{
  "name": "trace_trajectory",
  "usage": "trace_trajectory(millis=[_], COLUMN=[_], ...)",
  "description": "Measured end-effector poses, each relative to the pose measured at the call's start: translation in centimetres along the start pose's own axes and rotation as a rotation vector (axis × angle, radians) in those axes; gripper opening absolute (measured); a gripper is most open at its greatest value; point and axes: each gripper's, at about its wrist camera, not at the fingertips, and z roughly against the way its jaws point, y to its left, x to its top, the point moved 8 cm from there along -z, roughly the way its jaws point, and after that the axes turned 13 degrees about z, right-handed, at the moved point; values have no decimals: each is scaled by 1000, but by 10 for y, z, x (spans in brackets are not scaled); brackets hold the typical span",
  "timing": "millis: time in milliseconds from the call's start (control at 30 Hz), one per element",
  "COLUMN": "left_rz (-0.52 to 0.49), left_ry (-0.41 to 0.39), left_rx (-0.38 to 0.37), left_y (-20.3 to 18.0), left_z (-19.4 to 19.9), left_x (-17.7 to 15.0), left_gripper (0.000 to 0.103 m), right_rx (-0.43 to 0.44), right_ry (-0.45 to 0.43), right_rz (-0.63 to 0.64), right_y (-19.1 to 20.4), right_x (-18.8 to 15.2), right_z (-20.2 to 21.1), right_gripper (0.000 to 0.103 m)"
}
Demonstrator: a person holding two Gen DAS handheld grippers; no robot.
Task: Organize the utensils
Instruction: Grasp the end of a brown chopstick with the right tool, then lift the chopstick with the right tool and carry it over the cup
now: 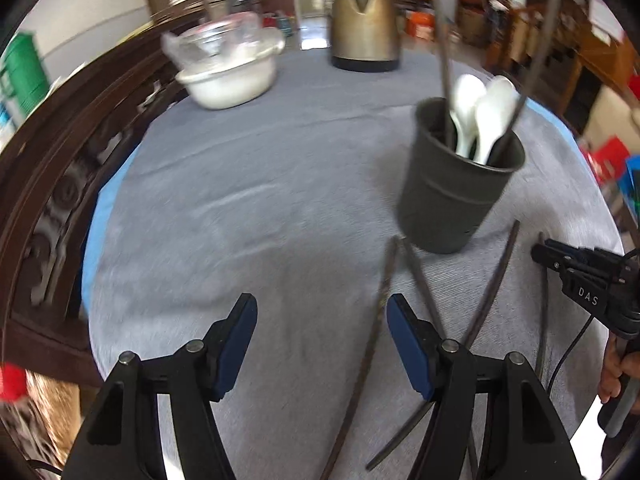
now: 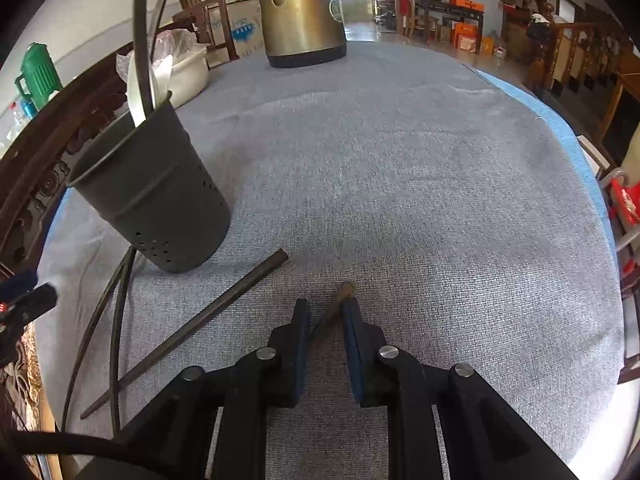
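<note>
Upright, the dark holder [image 1: 452, 196] carries white spoons [image 1: 480, 120] and chopsticks [image 1: 444, 56]; left tool [image 1: 320, 344] gapes empty, right tool [image 2: 326, 320] loosely straddles a chopstick [image 2: 340, 296].

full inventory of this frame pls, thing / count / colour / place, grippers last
utensil holder: 1, dark grey, perforated near its base, standing on the cloth
spoons: 2 visible, white, upright in the holder
chopsticks in holder: 2 visible, dark, leaning out of the holder
loose chopsticks: at least 4, dark, lying on the cloth in front of the holder
kettle: 1, brass-coloured with a black base, far side of table
bowl: 1, white, clear plastic in it, far side beside the kettle
tablecloth: 1, grey-blue, covers table
jug: 1, green, off the table
left gripper: black, blue pads, open, nothing between them
right gripper: black, blue pads, narrow gap around a chopstick tip; grip unclear
</note>
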Motion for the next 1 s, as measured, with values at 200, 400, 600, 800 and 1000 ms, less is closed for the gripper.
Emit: trace_trajectory(millis=[200,400,600,800,1000], left_rz=[-66,-84,-117,-161,-185], left_ry=[78,159,193,220,248], left_rx=[-9,-5,-5,-23,-62], left_y=[-20,-24,-31,-41,-43], left_z=[-19,-38,-51,-66,-73], left_x=[1,0,6,15,23], left_gripper=[66,54,50,50,50], right_rx=[36,62,70,72,64], right_ry=[-22,-37,-44,-50,-48], right_rz=[-1,-8,-8,-9,-5], right_y=[-3,-7,-7,-7,-5], right_x=[1,3,2,2,2], right_z=[-2,-4,-4,-3,-3], right_gripper=[21,21,21,21,21])
